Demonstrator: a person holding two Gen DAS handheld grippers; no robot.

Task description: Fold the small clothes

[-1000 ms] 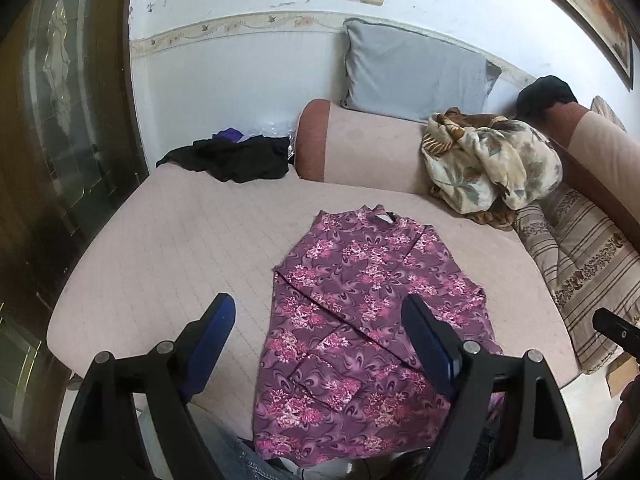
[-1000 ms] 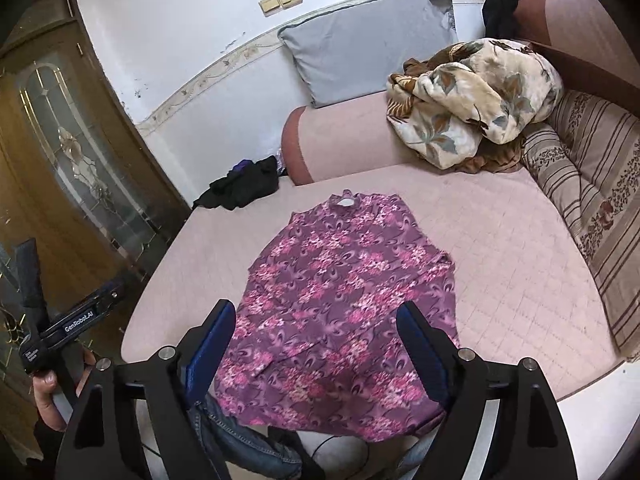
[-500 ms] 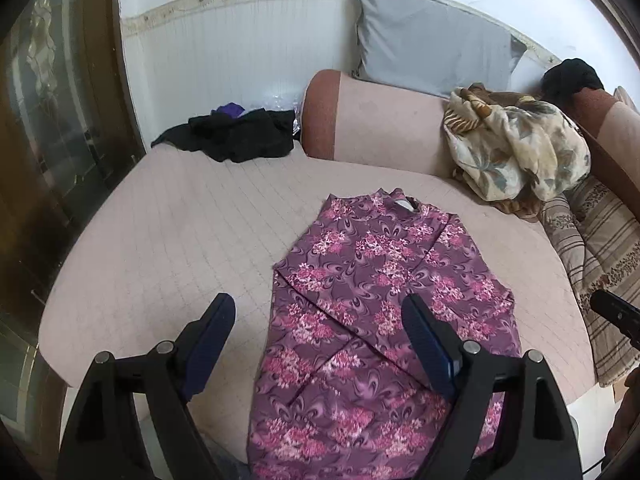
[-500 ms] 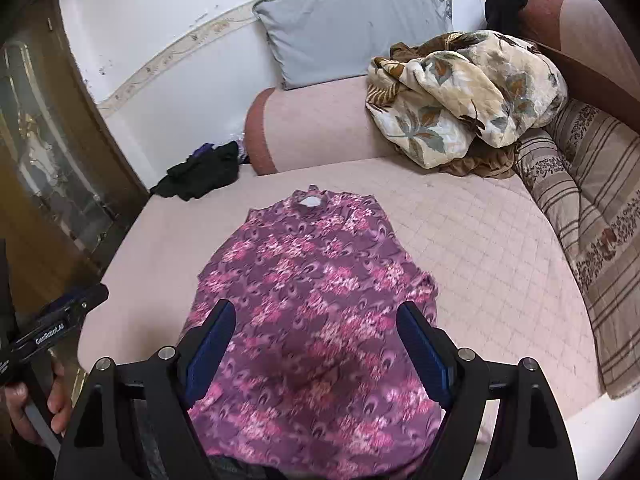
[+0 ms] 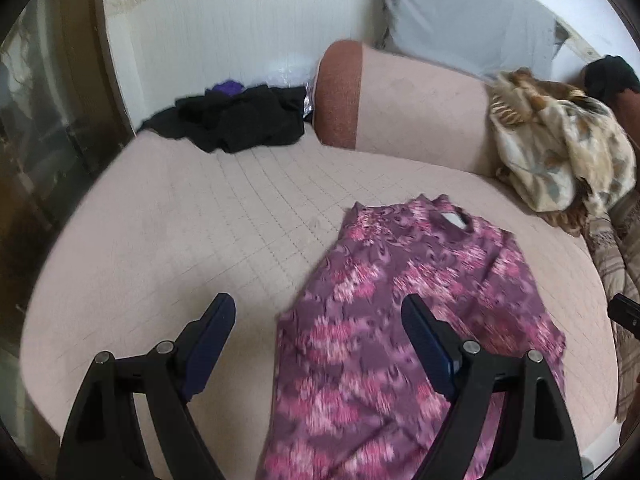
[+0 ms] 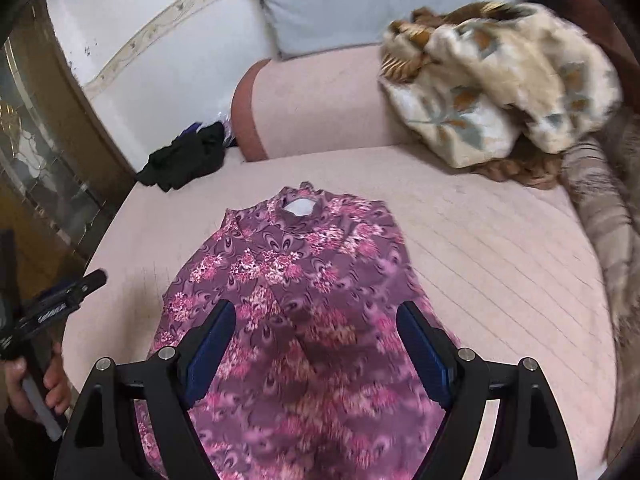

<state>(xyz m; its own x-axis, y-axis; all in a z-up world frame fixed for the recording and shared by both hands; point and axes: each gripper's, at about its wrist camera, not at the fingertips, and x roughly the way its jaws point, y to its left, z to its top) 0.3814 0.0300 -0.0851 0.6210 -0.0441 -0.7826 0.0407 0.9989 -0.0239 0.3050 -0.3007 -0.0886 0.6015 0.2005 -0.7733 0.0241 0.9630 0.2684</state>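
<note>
Both claws released over purple floral top on pink couch.

Left claw (image 5: 318,320) spread wide, empty, above top's left edge; right claw (image 6: 316,326) likewise spread, empty, above its lower middle. Purple floral top (image 6: 296,280) lies flat on couch seat (image 6: 500,260), collar at far end. Beyond top: black clothes pile (image 6: 184,156) far-left, beige leaf-print blanket (image 6: 500,80) far-right, grey pillow (image 6: 352,0) behind backrest.

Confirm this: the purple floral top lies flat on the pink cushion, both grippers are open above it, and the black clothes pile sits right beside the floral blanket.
One error: the black clothes pile lies far from the floral blanket, at the armrest's opposite end, as the right wrist view shows. The purple floral top lies flat, and the left gripper and right gripper are open.
</note>
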